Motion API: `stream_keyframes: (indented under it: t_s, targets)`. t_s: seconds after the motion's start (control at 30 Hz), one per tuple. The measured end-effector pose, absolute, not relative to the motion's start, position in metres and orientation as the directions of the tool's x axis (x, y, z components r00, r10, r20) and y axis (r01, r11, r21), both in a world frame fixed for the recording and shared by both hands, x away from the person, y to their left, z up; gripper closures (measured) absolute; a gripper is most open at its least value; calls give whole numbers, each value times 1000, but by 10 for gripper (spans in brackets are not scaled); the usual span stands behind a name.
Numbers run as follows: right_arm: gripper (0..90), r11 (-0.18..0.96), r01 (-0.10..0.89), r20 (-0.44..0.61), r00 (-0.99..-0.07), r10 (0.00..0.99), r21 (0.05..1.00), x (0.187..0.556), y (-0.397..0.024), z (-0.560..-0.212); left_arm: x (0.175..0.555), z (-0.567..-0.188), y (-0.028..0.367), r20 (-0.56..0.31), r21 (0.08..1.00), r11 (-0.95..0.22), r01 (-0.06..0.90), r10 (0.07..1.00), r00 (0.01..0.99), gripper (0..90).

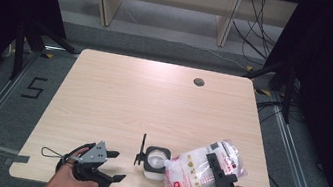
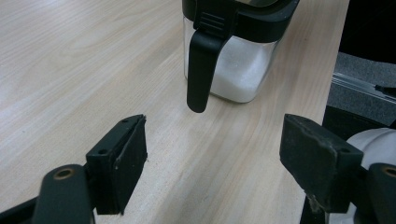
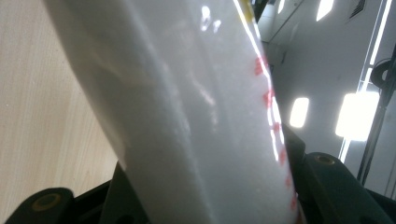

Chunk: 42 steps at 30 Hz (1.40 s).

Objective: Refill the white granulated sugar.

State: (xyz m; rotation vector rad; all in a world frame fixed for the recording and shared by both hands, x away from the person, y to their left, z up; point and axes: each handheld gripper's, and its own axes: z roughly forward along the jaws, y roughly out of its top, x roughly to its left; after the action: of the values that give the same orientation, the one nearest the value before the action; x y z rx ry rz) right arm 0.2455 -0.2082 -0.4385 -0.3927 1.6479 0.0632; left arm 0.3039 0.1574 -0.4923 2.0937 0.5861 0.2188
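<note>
**Bag of white grains tipped over an open jar**

A clear plastic bag [image 1: 202, 172] packed with white grains, printed in red and white, is pinched in the right hand-held gripper [image 1: 217, 168], whose jaws press on both of its sides; in the right gripper view the bag [image 3: 196, 116] rises straight out from between the jaws. It slants away from that gripper toward the left, its lower corner just at the rim of a square clear jar [image 1: 155, 161] with a black collar and a hanging black handle, partly full of the same white grains. The left hand-held gripper [image 1: 113, 166] rests spread and empty, its jaws pointing at the jar [image 2: 233, 60] from near by. Everything sits at the near edge of a pale wood-grain surface [image 1: 153, 101] with a round cable hole [image 1: 199, 82]. Beyond lie a grey floor, pale wooden furniture legs and loose black cables [image 1: 255, 31].
</note>
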Motion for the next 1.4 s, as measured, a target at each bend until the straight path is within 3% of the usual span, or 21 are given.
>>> stream_keyframes:
  t_s: [0.3, 0.4, 0.47, 0.67, 0.7, 0.73, 0.77, 0.9, 0.93, 0.97, 1.07, 1.1, 1.13, 1.17, 1.33, 1.37, 1.4]
  targets:
    - [565, 950, -263, -975, -100, -201, -169, 244, -209, -439, 304, -492, 157, -70, 831, -454, 322, 488, 870, 228]
    - [571, 937, -302, -975, -76, -209, -177, 247, -210, -438, 304, -492, 157, -61, 835, -454, 309, 482, 874, 228]
    - [575, 954, -276, -982, -111, -150, -115, 246, -212, -442, 304, -492, 158, -63, 833, -457, 313, 484, 873, 228]
    - [581, 954, -277, -978, -141, -155, -111, 248, -213, -440, 304, -492, 158, -62, 831, -459, 314, 484, 873, 229]
    - [582, 941, -337, -987, -139, -83, -31, 254, -215, -446, 304, -492, 158, -62, 832, -458, 313, 484, 873, 230]
    - [584, 944, -328, -989, -130, -69, -23, 253, -216, -447, 304, -492, 158, -64, 835, -452, 312, 484, 873, 231]
    - [586, 961, -274, -979, -180, -92, -40, 249, -216, -444, 304, -492, 158, -65, 836, -451, 313, 485, 872, 231]
    - [589, 950, -308, -977, -178, -115, -55, 251, -215, -441, 304, -492, 158, -63, 835, -454, 310, 482, 874, 231]
    - [589, 959, -276, -974, -227, -2, 62, 250, -218, -447, 304, -492, 158, -64, 832, -457, 315, 485, 872, 231]
    - [590, 947, -321, -977, -193, -89, -23, 253, -217, -439, 304, -492, 158, -64, 833, -457, 313, 483, 873, 231]
    - [591, 953, -300, -974, -224, -29, 41, 254, -220, -440, 304, -492, 158, -65, 829, -459, 319, 488, 870, 231]
    - [592, 954, -261, -960, -271, 72, 145, 253, -222, -446, 303, -492, 157, -77, 831, -451, 327, 489, 869, 231]
    - [594, 948, -308, -970, -243, 1, 79, 257, -223, -440, 304, -492, 157, -75, 830, -453, 326, 488, 870, 231]
    - [596, 945, -274, -955, -281, 100, 180, 256, -225, -447, 304, -493, 157, -74, 827, -458, 327, 487, 870, 231]
    - [604, 943, -295, -952, -298, 65, 157, 260, -230, -446, 304, -493, 157, -85, 827, -453, 334, 487, 869, 231]
    - [605, 941, -263, -939, -322, 121, 211, 259, -231, -450, 304, -492, 157, -78, 825, -458, 331, 488, 870, 231]
    - [607, 940, -293, -948, -308, 80, 174, 261, -232, -446, 304, -493, 157, -80, 830, -451, 327, 485, 871, 231]
